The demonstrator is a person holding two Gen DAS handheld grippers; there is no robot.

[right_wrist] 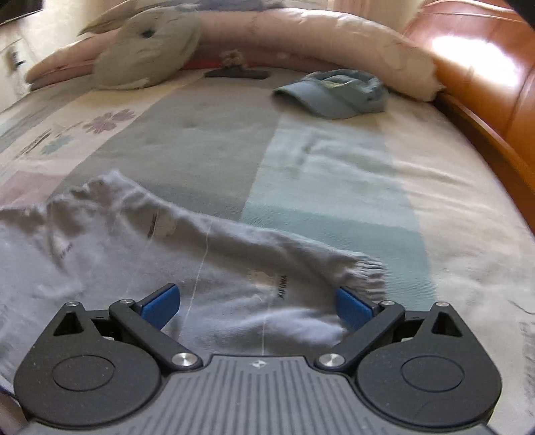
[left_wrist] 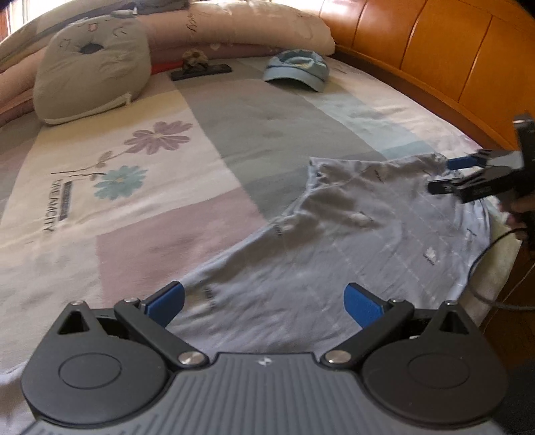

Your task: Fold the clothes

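Note:
A pale grey-blue T-shirt (left_wrist: pixel 351 241) with thin white lines and small dark logos lies rumpled on the bed. My left gripper (left_wrist: pixel 264 302) hovers open over its near hem, blue pads wide apart. In the left wrist view my right gripper (left_wrist: pixel 443 175) stands open at the shirt's far right sleeve, held by a hand. In the right wrist view the same T-shirt (right_wrist: pixel 133 254) spreads leftward, its ribbed sleeve cuff (right_wrist: pixel 367 271) just ahead of the open right gripper (right_wrist: pixel 257 304).
The bedspread (left_wrist: pixel 117 174) is patchwork with flower prints. A blue cap (left_wrist: pixel 297 68), a grey cushion (left_wrist: pixel 90 70), a small dark object (left_wrist: pixel 200 68) and a rolled quilt (left_wrist: pixel 254 30) lie at the far side. A wooden headboard (left_wrist: pixel 451 60) curves along the right. A cable (left_wrist: pixel 485 261) hangs by the bed's edge.

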